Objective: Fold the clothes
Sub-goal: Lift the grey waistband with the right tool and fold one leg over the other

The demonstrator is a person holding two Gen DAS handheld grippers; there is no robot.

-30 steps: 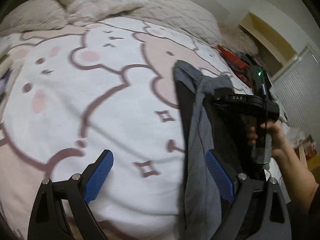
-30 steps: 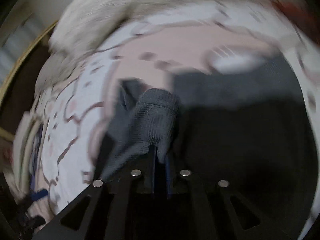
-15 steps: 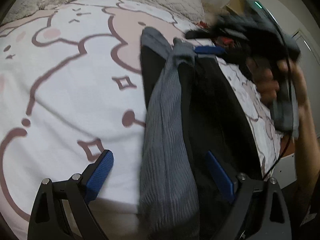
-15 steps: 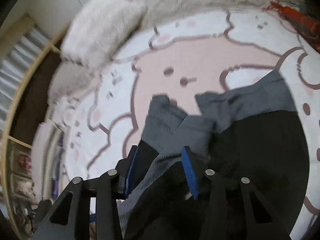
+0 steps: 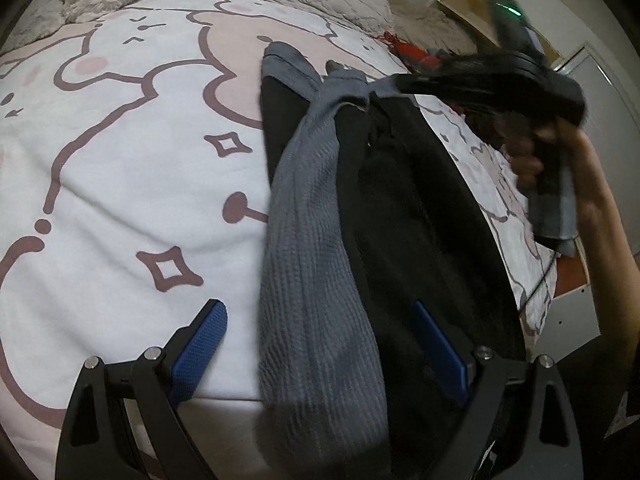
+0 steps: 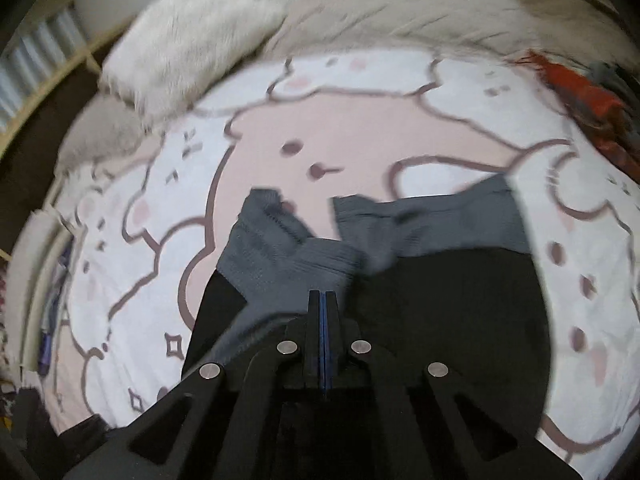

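**Fig.: Garment on bed, both grippers over it**

Black garment (image 5: 408, 216) w/ grey ribbed sleeve (image 5: 308, 264) lay centre-right of frame on cartoon bedspread (image 5: 120, 184). Left gripper (image 5: 320, 356), lower frame, fingers spread wide, straddled sleeve w/o grasping. Right gripper (image 6: 323, 300), fingers pressed together at sleeve's edge; whether cloth was pinched could not be told. Fluffy pillow (image 6: 184, 44) upper left.

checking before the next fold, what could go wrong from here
1. The right gripper is shut on only a small bunch of the grey sleeve at its fingertips, so the cloth may slip out when pulled.
2. The sleeve lies twisted and bunched over the black garment, so a fold could trap wrinkles.
3. The sleeve's end hangs over the bed edge between the open left gripper fingers and may drag the garment down.
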